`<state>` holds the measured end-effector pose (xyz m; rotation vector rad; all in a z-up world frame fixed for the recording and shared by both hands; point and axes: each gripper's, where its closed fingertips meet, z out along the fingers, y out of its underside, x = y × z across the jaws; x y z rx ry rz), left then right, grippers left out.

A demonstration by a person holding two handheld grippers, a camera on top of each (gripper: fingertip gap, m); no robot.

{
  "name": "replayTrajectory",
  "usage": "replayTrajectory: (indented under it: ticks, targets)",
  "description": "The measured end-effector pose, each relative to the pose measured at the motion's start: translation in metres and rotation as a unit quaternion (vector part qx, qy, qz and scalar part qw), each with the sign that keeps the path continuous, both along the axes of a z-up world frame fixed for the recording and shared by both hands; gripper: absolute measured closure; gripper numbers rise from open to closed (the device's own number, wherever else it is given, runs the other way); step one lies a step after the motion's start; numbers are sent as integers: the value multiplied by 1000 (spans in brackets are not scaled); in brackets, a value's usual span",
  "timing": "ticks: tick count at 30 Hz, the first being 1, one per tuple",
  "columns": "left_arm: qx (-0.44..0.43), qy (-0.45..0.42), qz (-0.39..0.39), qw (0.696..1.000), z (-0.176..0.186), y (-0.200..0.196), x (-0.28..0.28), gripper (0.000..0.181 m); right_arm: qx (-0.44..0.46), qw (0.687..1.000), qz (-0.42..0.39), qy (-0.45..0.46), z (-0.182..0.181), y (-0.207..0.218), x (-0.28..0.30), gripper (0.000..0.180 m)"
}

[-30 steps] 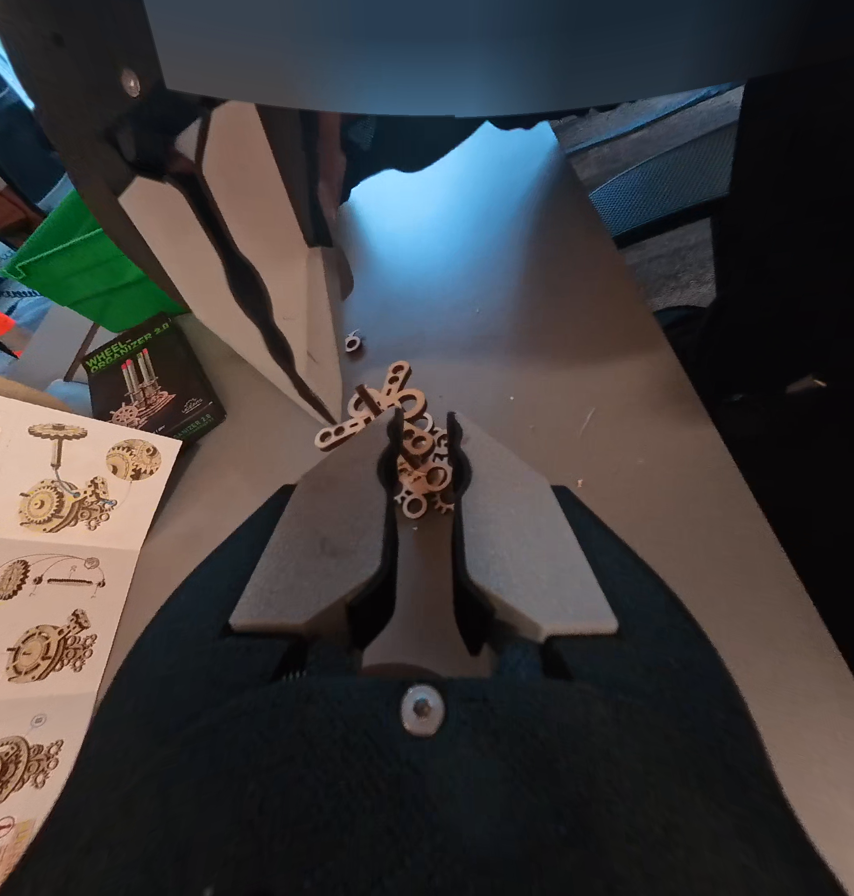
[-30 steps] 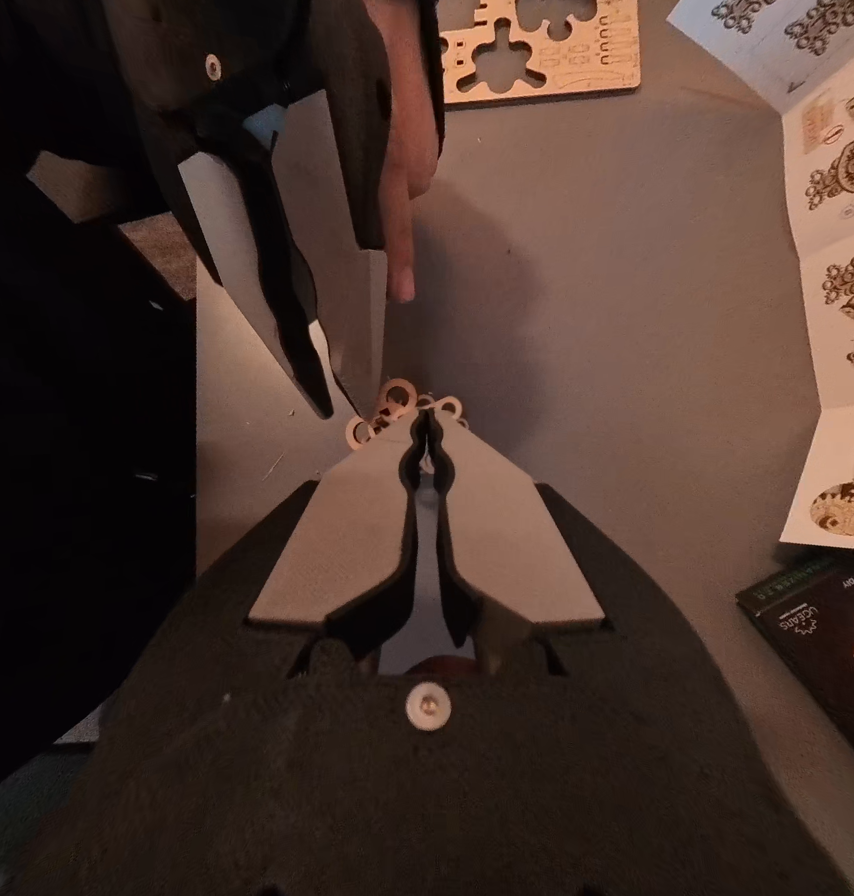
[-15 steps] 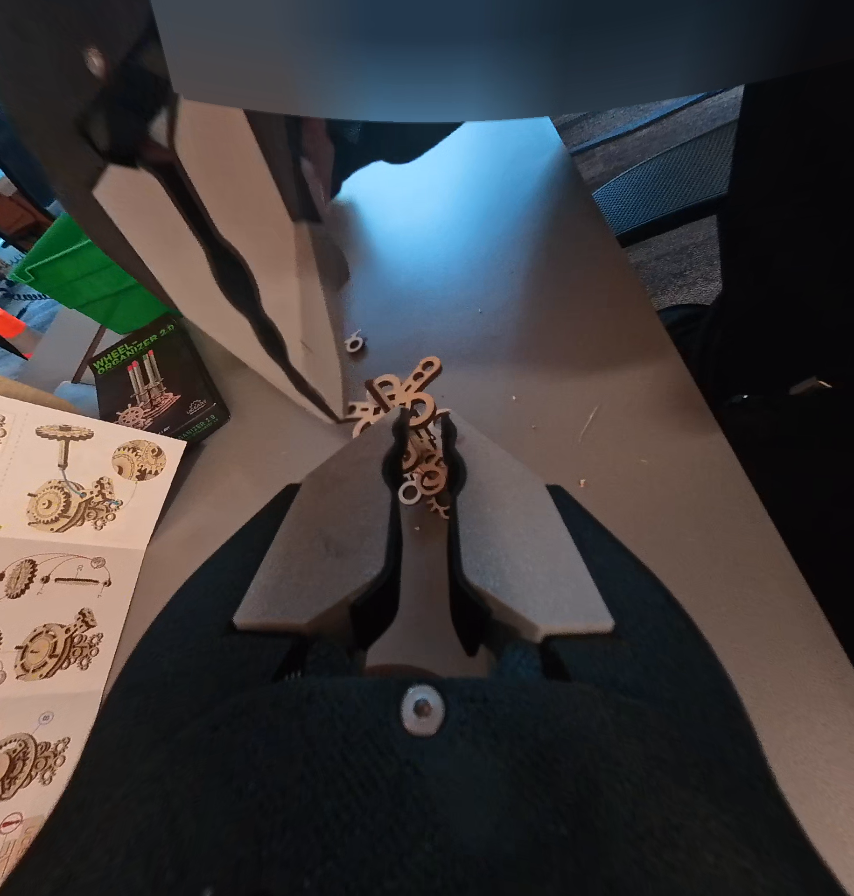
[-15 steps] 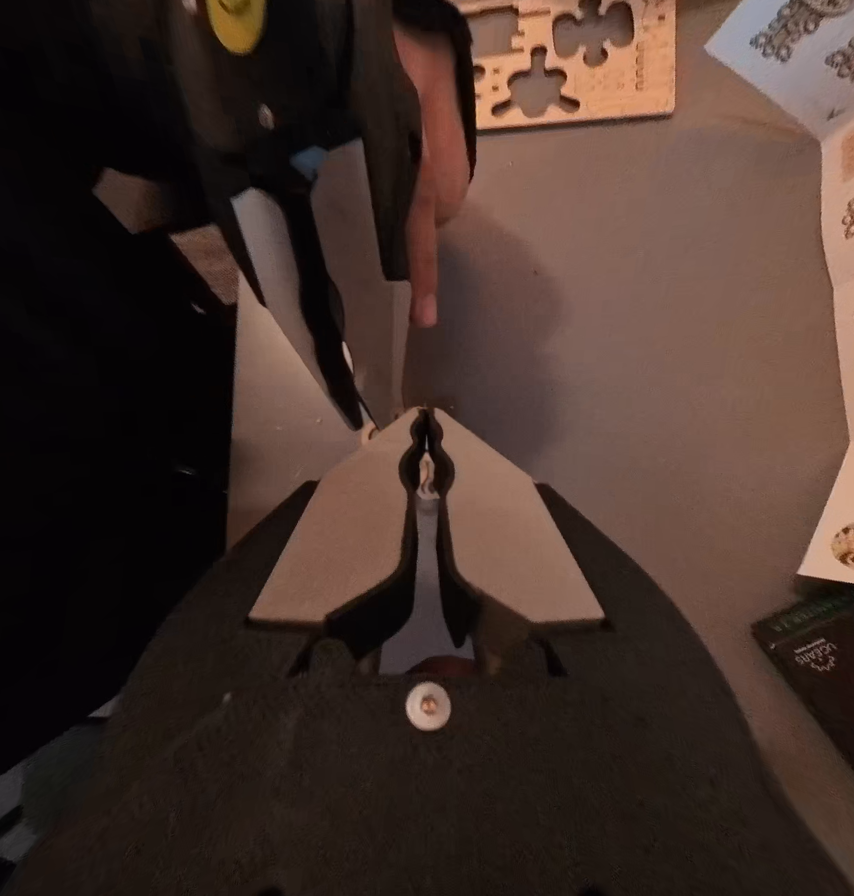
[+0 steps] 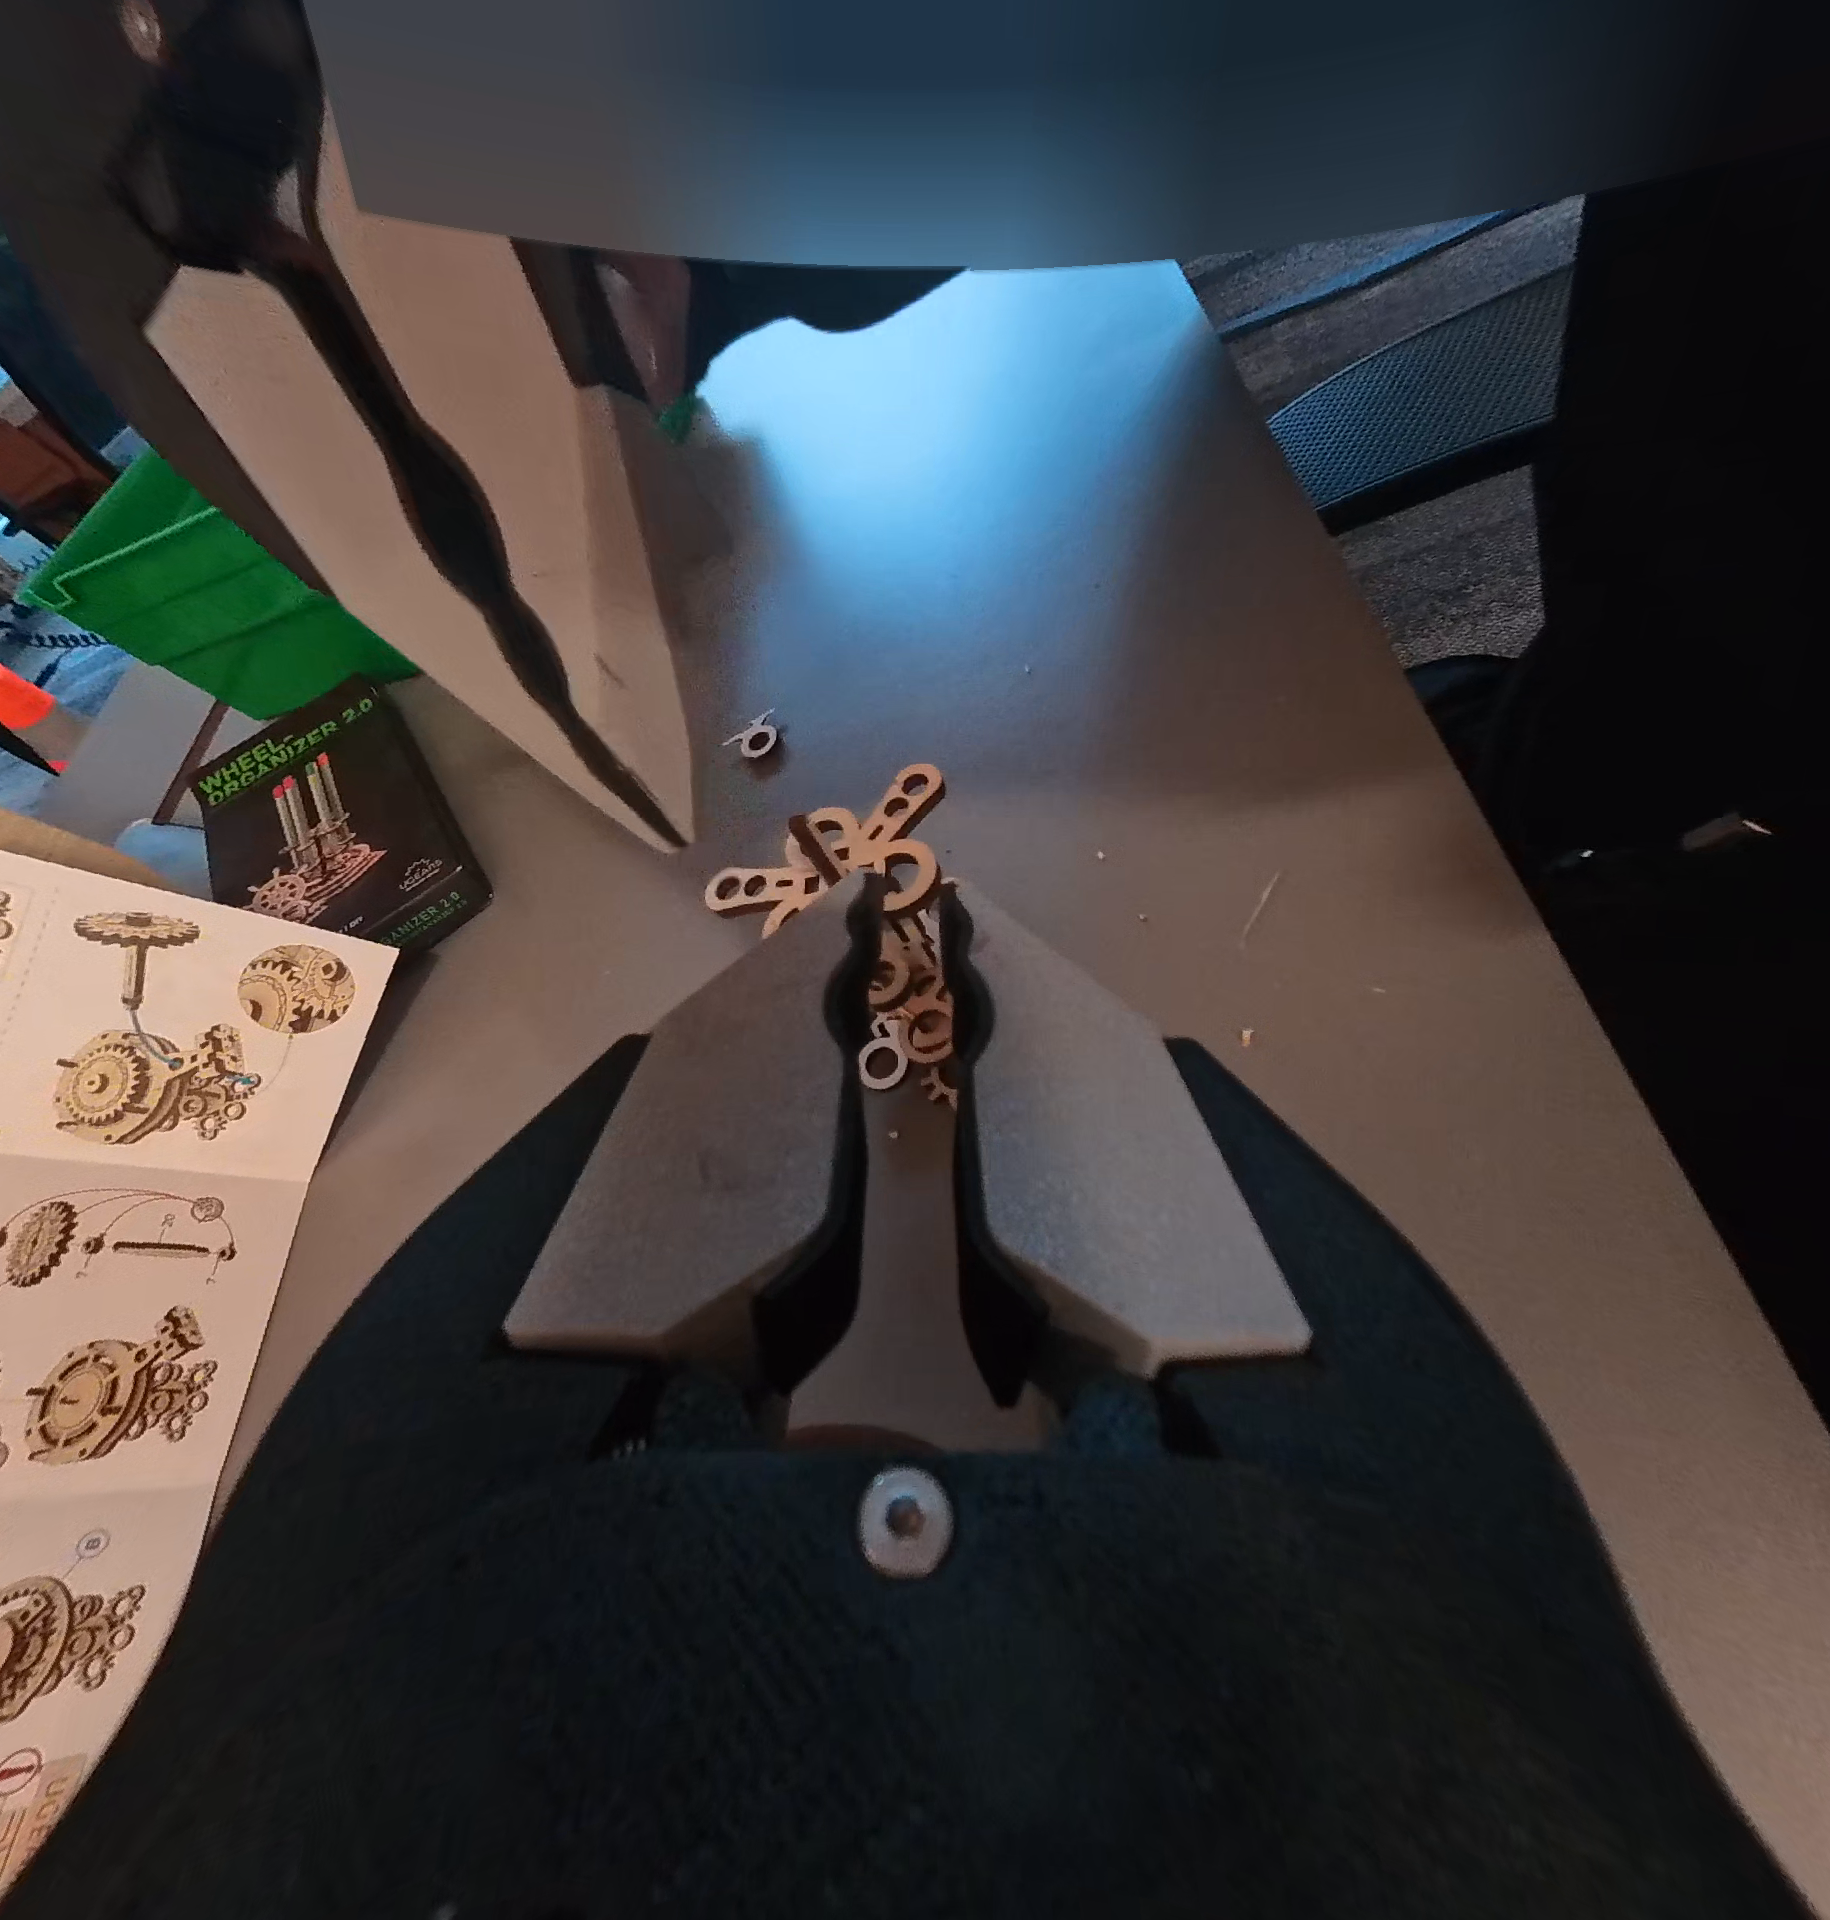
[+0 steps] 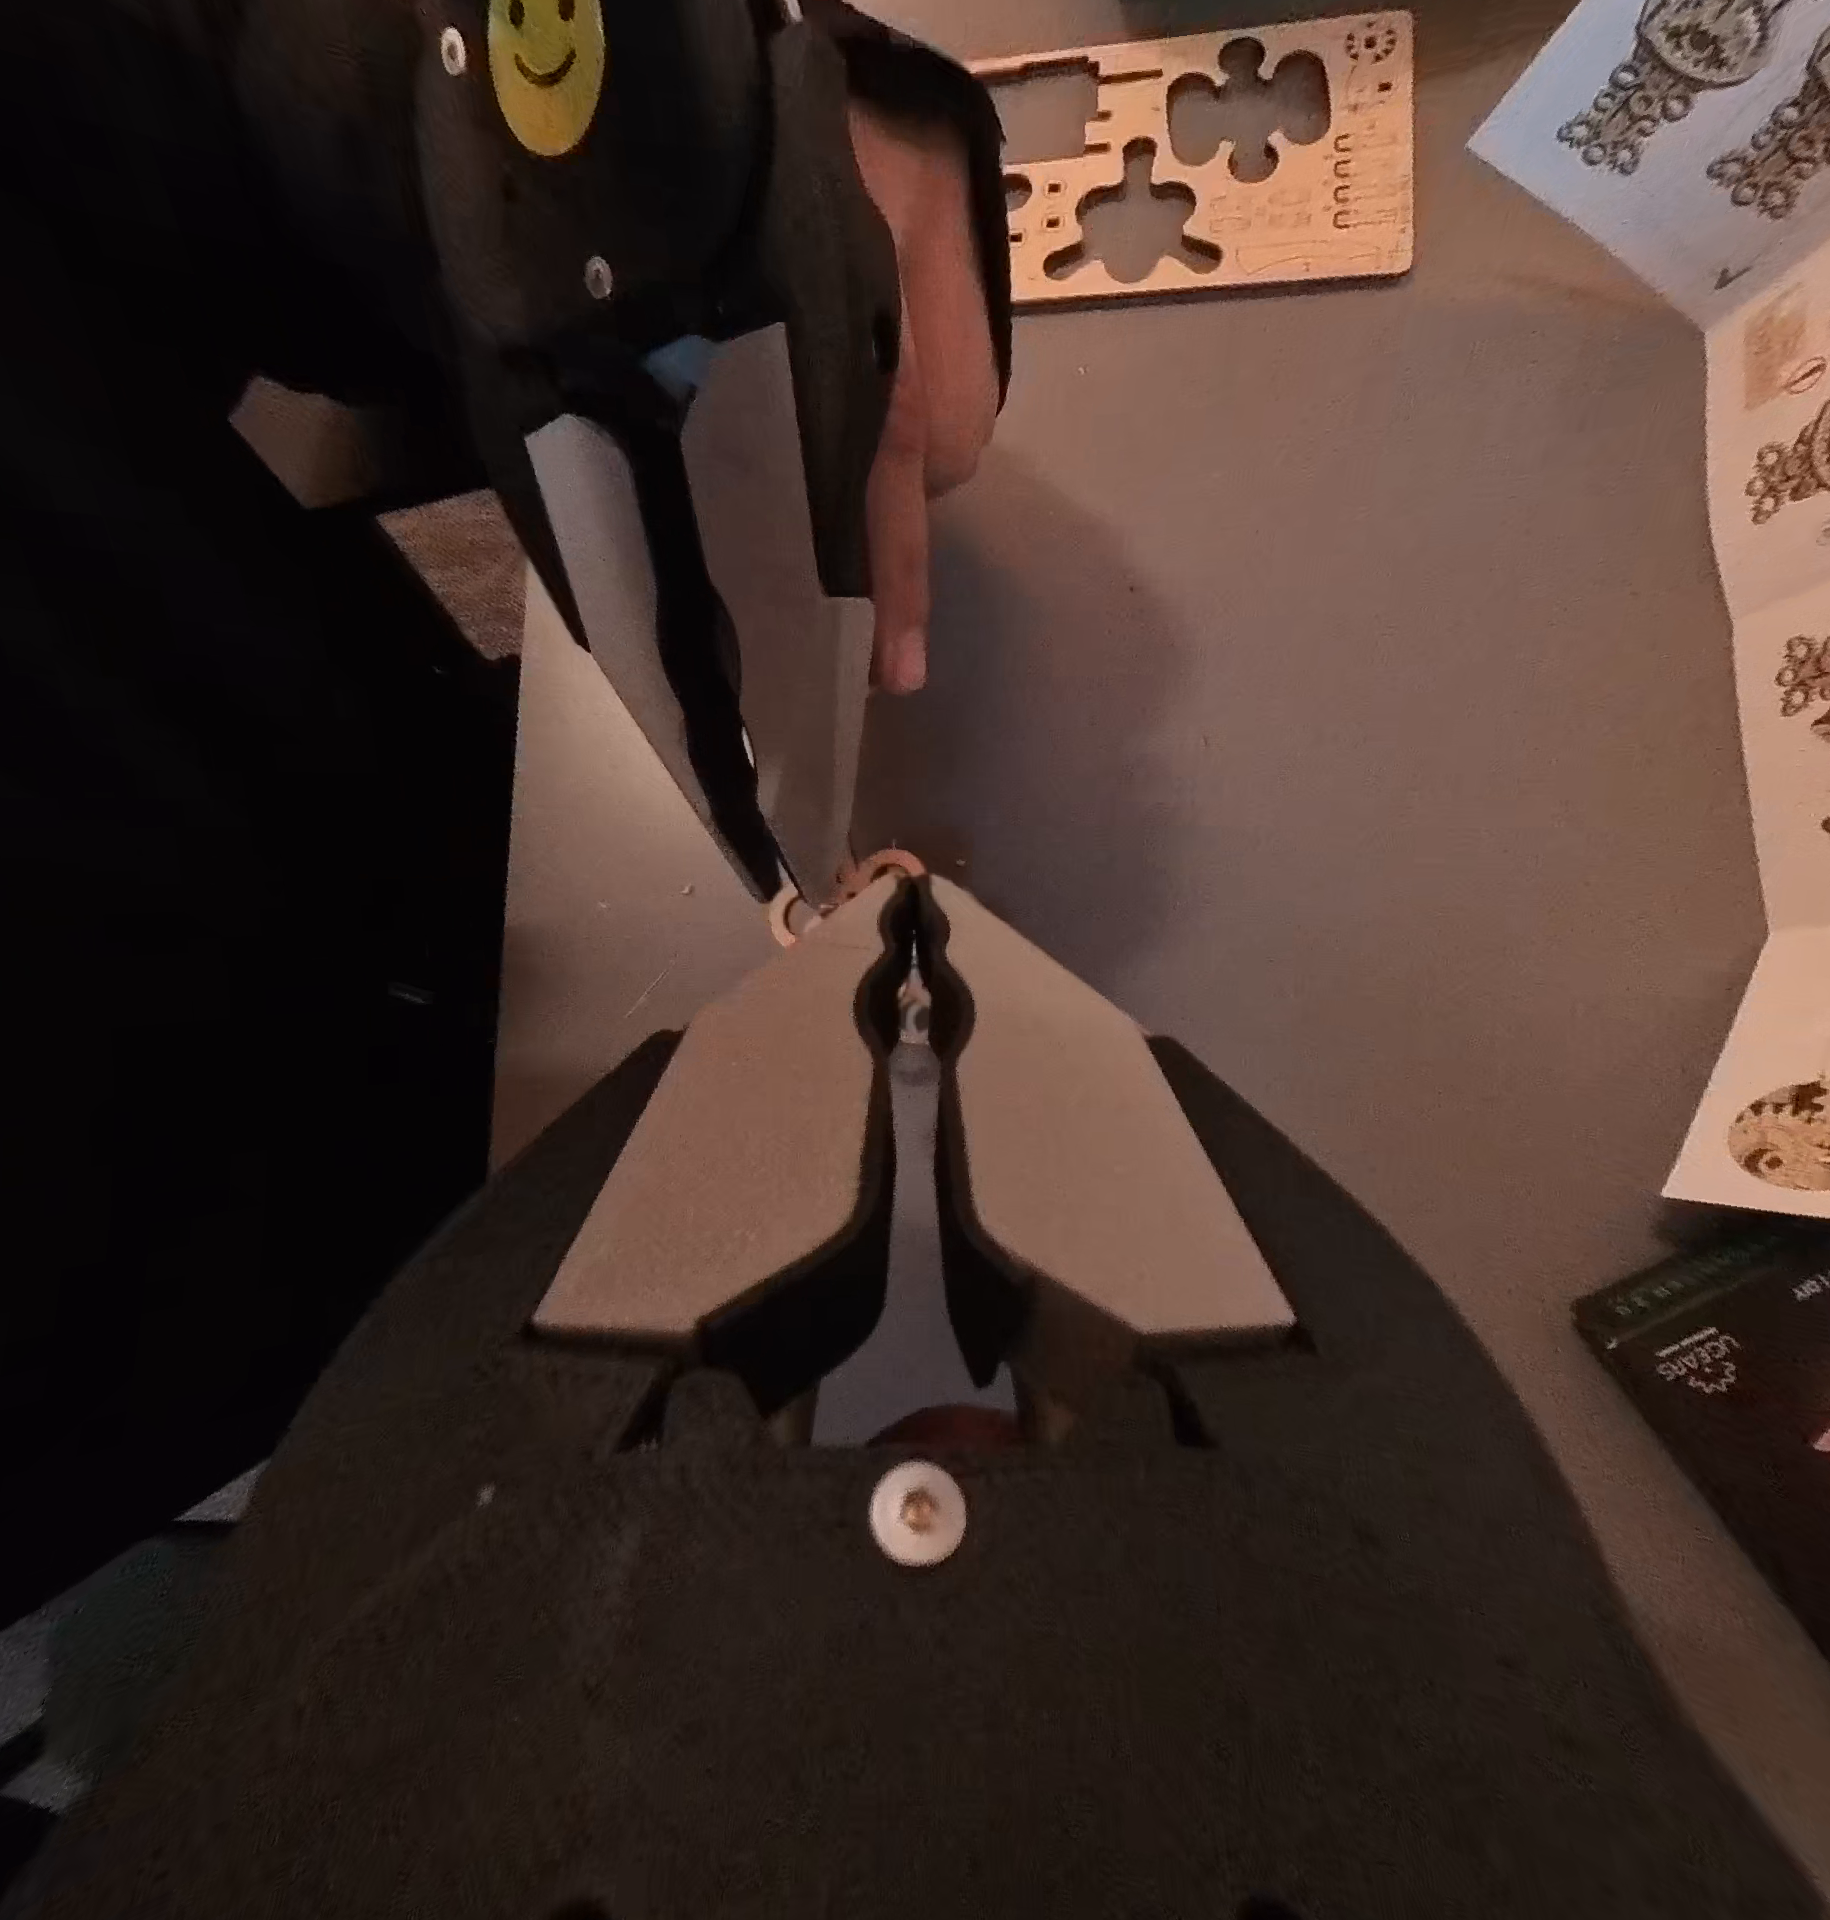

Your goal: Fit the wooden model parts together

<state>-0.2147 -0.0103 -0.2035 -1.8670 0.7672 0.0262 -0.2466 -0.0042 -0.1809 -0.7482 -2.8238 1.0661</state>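
My left gripper (image 5: 906, 899) is shut on a small wooden model assembly (image 5: 895, 1003) of rings and gear-like pieces, with a cross of perforated strips (image 5: 869, 831) sticking out past its tips just above the grey table (image 5: 1098, 644). My right gripper (image 5: 672, 836) hangs shut at the upper left, its tip just beside a strip end, apart from it. In the right wrist view my right gripper (image 6: 911, 883) is shut, and the left gripper (image 6: 797, 894) comes in from the upper left with wooden rings (image 6: 885, 868) at its tip.
A loose wooden ring (image 5: 755, 738) lies beyond the assembly. An instruction sheet (image 5: 111, 1143) and a dark box (image 5: 339, 821) lie left, with a green bin (image 5: 184, 613) behind. A punched-out wooden sheet (image 6: 1202, 156) lies far. The table edge (image 5: 1493, 935) runs along the right.
The wooden assembly has turned in the left gripper, one strip now pointing up right. The right gripper has drawn back slightly from the strip it was touching.
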Motion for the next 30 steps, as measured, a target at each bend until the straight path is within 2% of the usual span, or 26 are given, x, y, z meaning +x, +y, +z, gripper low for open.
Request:
replayTrajectory:
  ticks: [4,6,9,13,18,22,27,30]
  targets:
    - [0,0,-1,1000,0,0,0,173,24,999,8,-24,-22,-3,4,180]
    - [1,0,-3,1000,0,0,2,174,40,999,3,-12,-20,2,1,180]
    - [1,1,-2,1000,0,0,1,174,3,1000,9,-4,-2,-4,4,180]
    - [1,1,-2,1000,0,0,1,174,46,998,13,-27,-25,0,10,180]
    - [2,2,-2,1000,0,0,2,174,16,1000,10,-6,-4,-1,6,180]
    - [1,1,-3,1000,0,0,1,174,43,999,14,-31,-25,1,11,180]
    - [1,0,-4,1000,0,-1,2,174,23,1000,10,-3,-4,1,6,180]
    - [1,0,-4,1000,0,-1,2,175,40,999,19,-19,-15,0,11,180]
